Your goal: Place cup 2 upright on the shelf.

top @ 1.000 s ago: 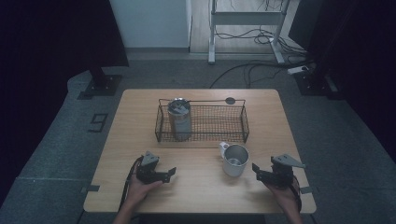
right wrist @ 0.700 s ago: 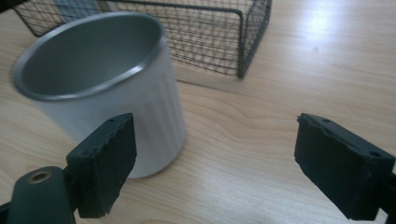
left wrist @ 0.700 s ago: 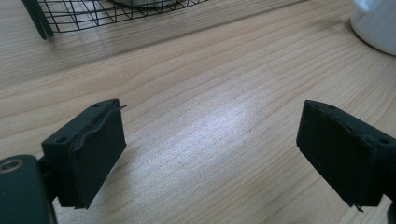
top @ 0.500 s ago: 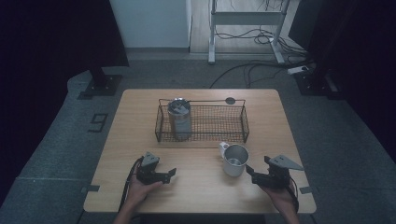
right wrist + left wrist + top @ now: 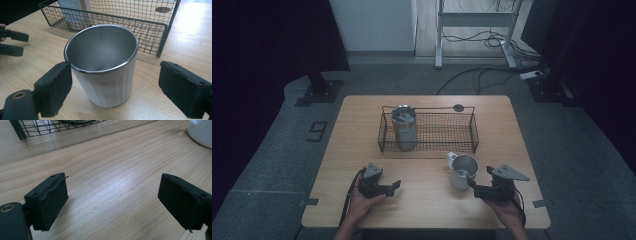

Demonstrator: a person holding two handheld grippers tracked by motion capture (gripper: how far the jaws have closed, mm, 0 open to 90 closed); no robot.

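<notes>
A white cup [image 5: 462,171] with a steel inside and a handle stands upright on the wooden table [image 5: 427,210], in front of the wire basket [image 5: 427,108]. My right gripper [image 5: 473,186] is level with it on its right. In the right gripper view the cup [image 5: 107,82] stands between the jaws of this gripper [image 5: 117,72], which have just been opening; the left pad is beside the rim, the right pad well apart. My left gripper [image 5: 395,186] rests at the front left. Its jaws [image 5: 115,187] have just been closing over bare wood, still wide apart.
A steel canister [image 5: 404,125] stands in the left end of the basket [image 5: 150,27]; the rest of the basket is bare mesh. A small dark disc [image 5: 458,107] lies behind it. The basket [image 5: 50,127] and cup [image 5: 202,132] edge the left gripper view.
My right gripper has moved left and slightly up, closer to the cup. The left hand, the cup and the basket have stayed where they were.
</notes>
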